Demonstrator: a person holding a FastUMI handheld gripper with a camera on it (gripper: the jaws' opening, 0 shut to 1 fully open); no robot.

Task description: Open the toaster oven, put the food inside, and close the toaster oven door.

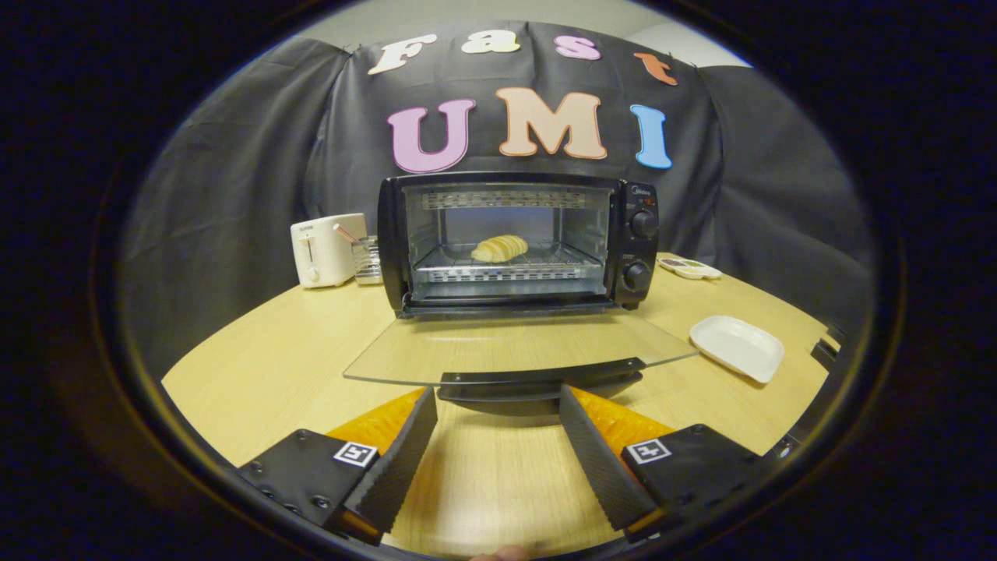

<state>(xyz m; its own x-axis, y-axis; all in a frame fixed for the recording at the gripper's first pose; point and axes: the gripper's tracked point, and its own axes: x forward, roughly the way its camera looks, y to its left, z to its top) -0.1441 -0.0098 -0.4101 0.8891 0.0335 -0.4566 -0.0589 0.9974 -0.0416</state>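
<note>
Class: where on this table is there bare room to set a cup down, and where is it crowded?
Bare table lies left of the open glass door, and between the open hand-held gripper fingers. Crowded: beside the toaster oven, by the white toaster, rack and white plate.

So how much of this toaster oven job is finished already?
Mostly done. The toaster oven stands open, its glass door folded flat, and the bread roll lies on the rack inside. The gripper is open, its fingers just short of the door handle. Only closing remains.
</note>
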